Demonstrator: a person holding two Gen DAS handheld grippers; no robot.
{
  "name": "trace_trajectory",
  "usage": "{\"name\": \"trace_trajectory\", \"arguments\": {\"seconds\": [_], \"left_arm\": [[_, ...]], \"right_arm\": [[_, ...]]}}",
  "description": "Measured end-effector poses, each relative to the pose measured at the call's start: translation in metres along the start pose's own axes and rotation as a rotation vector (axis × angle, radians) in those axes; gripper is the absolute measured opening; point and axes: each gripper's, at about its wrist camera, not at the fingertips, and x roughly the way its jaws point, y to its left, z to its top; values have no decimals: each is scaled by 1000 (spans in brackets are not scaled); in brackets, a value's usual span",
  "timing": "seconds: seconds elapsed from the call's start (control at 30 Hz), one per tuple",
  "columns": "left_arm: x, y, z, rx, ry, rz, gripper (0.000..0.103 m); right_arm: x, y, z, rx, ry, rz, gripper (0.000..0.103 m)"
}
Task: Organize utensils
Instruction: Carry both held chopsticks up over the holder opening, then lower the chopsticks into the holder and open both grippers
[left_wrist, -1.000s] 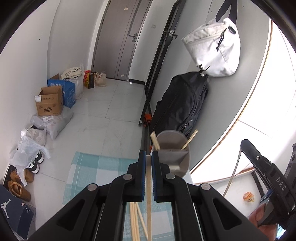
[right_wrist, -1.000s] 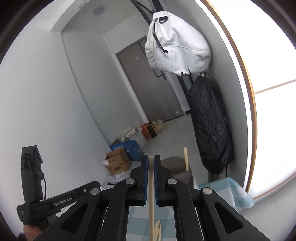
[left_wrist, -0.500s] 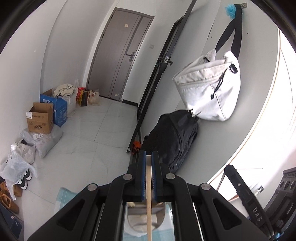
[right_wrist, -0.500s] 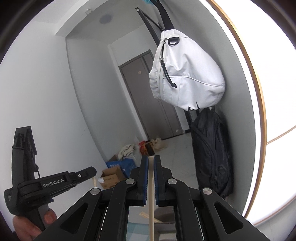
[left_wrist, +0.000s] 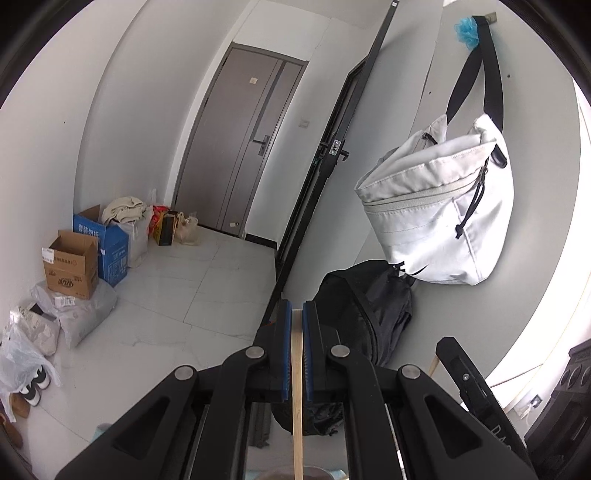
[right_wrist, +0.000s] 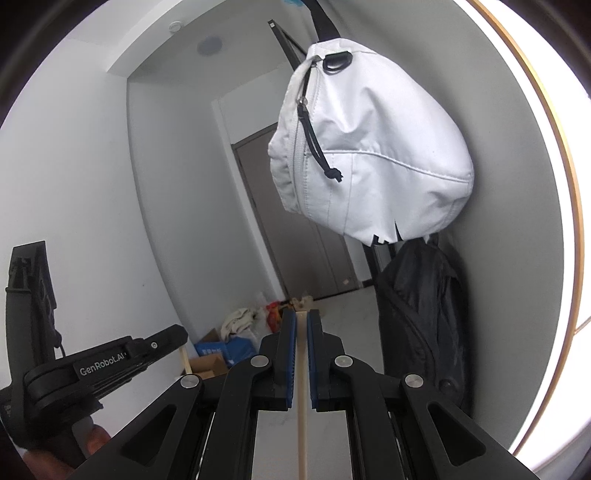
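The left hand-held gripper (left_wrist: 297, 354) clamps a wooden chopstick (left_wrist: 297, 413). The right hand-held gripper (right_wrist: 301, 360) pinches a pale chopstick (right_wrist: 302, 417), both raised toward the wall.

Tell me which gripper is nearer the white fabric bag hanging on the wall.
Right. The right gripper, shut on a wooden chopstick, is close below the white fabric bag, which looms large ahead. The left gripper is farther off, with the bag up to its right.

"GenRobot.AI" stands in white on the left gripper (right_wrist: 144, 354); the box labels are too small to read.
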Motion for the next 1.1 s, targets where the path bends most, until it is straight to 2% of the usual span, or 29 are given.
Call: {"name": "trace_trajectory", "arguments": {"seconds": [0.17, 0.43, 0.63, 0.8, 1.1], "left_arm": [[16, 2, -10, 37, -3, -8, 2], [35, 7, -30, 44, 23, -25, 2], [38, 5, -44, 59, -14, -14, 2], [33, -3, -50, 109, -25, -40, 2], [17, -1, -52, 119, 34, -116, 2]], "right_arm": [[21, -6, -14, -7, 12, -1, 5], [38, -20, -39, -27, 9, 4, 5], [35, -23, -55, -42, 23, 24, 5], [25, -18, -62, -81, 44, 62, 5], [2, -22, -78, -68, 134, 82, 5]]}}
